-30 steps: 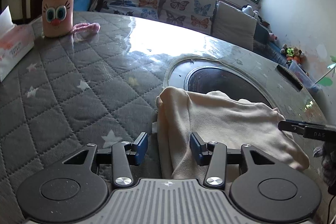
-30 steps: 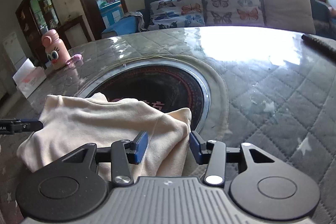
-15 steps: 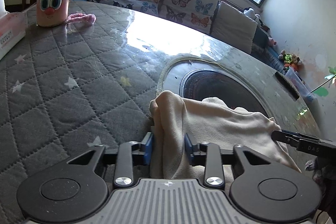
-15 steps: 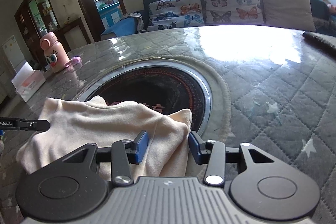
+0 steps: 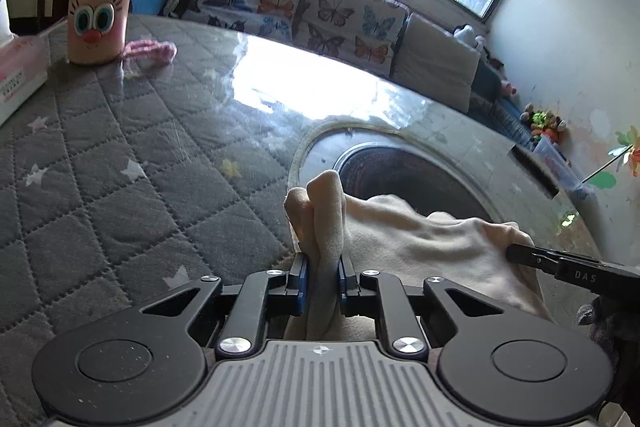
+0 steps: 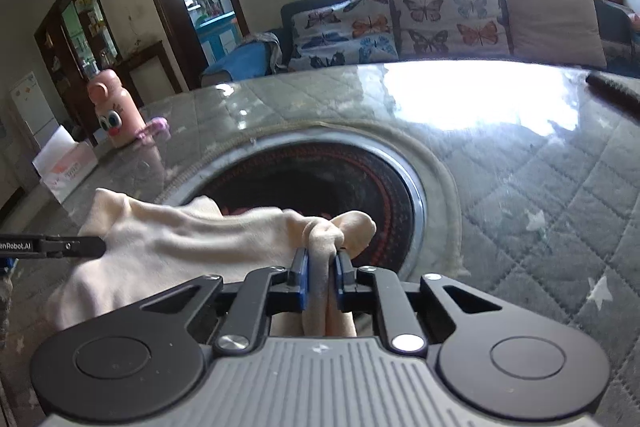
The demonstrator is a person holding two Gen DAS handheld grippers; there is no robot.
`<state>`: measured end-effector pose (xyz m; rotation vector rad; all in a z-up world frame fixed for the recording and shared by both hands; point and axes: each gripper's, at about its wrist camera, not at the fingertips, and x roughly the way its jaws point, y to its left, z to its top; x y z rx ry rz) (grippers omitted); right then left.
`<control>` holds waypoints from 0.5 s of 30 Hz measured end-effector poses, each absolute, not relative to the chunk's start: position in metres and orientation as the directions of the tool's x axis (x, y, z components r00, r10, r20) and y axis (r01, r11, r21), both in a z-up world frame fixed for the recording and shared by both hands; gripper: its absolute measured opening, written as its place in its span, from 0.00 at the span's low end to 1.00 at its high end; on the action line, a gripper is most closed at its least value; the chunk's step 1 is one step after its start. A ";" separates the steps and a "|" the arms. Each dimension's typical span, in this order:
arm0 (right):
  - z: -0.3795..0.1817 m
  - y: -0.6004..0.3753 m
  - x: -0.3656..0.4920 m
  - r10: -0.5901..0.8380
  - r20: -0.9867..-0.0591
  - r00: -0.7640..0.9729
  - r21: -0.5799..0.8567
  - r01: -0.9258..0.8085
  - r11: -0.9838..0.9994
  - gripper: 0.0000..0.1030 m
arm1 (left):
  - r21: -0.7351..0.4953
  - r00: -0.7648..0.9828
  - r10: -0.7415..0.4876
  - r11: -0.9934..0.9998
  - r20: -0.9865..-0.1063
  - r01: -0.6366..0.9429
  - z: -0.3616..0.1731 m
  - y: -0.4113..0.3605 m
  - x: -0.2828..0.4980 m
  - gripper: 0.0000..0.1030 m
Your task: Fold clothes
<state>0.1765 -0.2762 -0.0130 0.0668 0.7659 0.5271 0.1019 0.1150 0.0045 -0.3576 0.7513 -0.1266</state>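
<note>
Cream garment (image 5: 432, 247) — draped on quilted table (image 5: 120, 187), partly over dark round inset (image 6: 320, 187). Left gripper (image 5: 322, 281) and right gripper (image 6: 320, 279): jaws closing, each pinching 1 bunched corner. Advised: lift both corners level, cloth taut — fold evenly.

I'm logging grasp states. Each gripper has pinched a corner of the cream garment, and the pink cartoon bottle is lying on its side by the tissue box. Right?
One thing is wrong: the pink cartoon bottle stands upright beside the tissue box, as the left wrist view shows. The rest holds: the left gripper and right gripper are closing on corners of the cream garment.
</note>
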 end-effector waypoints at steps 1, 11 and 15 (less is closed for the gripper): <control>-0.010 -0.276 0.176 0.481 -0.638 0.601 0.245 -0.435 0.867 0.11 | -0.362 0.733 -0.238 0.932 -0.637 -0.012 0.008 0.116 0.098 0.15; 0.026 -0.225 0.175 0.566 -0.583 0.583 0.238 -0.543 0.805 0.10 | -0.354 0.805 -0.163 0.933 -0.570 -0.061 0.040 0.159 0.062 0.15; 0.034 -0.191 0.180 0.600 -0.570 0.561 0.233 -0.591 0.773 0.10 | -0.345 0.829 -0.103 0.932 -0.550 -0.113 0.051 0.187 0.049 0.15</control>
